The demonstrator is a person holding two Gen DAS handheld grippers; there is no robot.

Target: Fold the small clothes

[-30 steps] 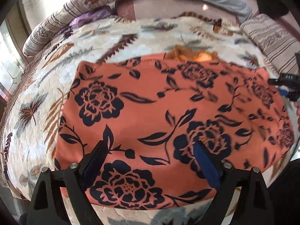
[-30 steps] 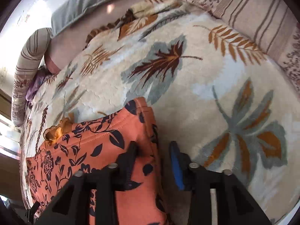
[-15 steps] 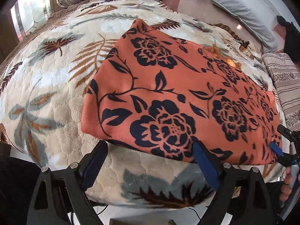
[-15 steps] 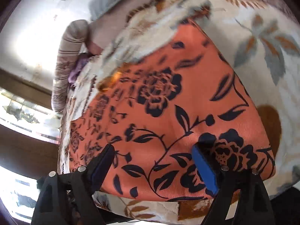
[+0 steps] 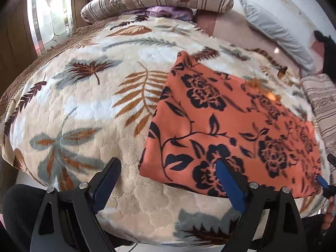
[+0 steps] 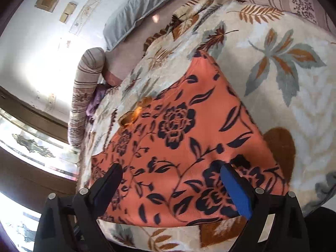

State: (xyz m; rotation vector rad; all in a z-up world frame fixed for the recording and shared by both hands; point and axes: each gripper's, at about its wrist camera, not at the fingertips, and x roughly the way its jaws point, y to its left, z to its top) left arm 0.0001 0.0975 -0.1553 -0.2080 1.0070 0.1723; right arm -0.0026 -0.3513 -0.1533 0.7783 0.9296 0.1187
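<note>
Lying flat on the leaf-patterned blanket (image 5: pixel 88 109), near the bed's front edge, the orange floral garment (image 5: pixel 226 134) is sitting folded into a rectangle. The left gripper (image 5: pixel 168 180) is hovering with its jaws spread wide and empty, over the garment's near left corner. The right gripper (image 6: pixel 171 185) is likewise hanging open and empty above the garment's (image 6: pixel 189 138) near edge. A striped bolster (image 5: pixel 155 0) is resting along the bed's far side.
</note>
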